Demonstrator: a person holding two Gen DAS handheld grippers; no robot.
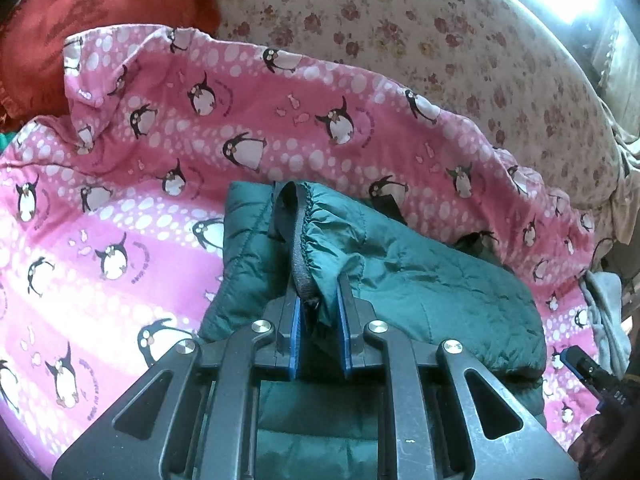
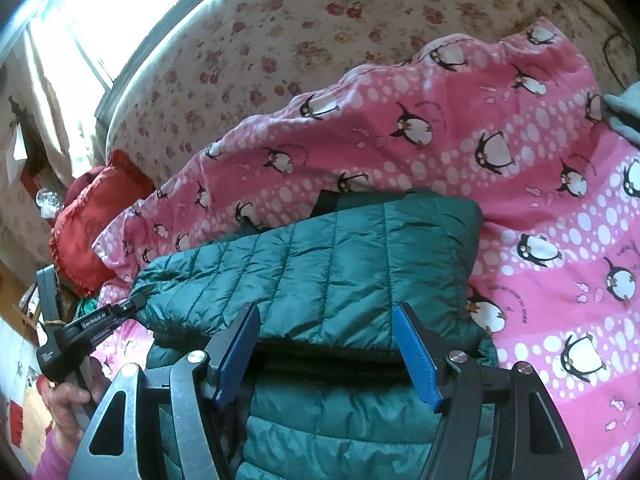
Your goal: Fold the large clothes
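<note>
A dark green quilted puffer jacket (image 1: 432, 280) lies partly folded on a pink penguin blanket (image 1: 120, 208). My left gripper (image 1: 320, 292) is shut on the jacket's elastic-trimmed edge (image 1: 308, 232), which stands up between the blue pads. In the right wrist view the jacket (image 2: 320, 260) lies in stacked layers. My right gripper (image 2: 328, 320) is open, its blue pads (image 2: 416, 356) on either side of the near folded edge, gripping nothing. The left gripper shows there at the jacket's left end (image 2: 136, 302), held by a hand (image 2: 68, 400).
The pink blanket (image 2: 520, 184) covers a bed with a floral sheet (image 1: 400, 32). A red cushion (image 1: 88, 28) lies at the head end. A grey garment (image 2: 624, 116) lies at the blanket's edge. A bright window (image 2: 100, 12) is beyond the bed.
</note>
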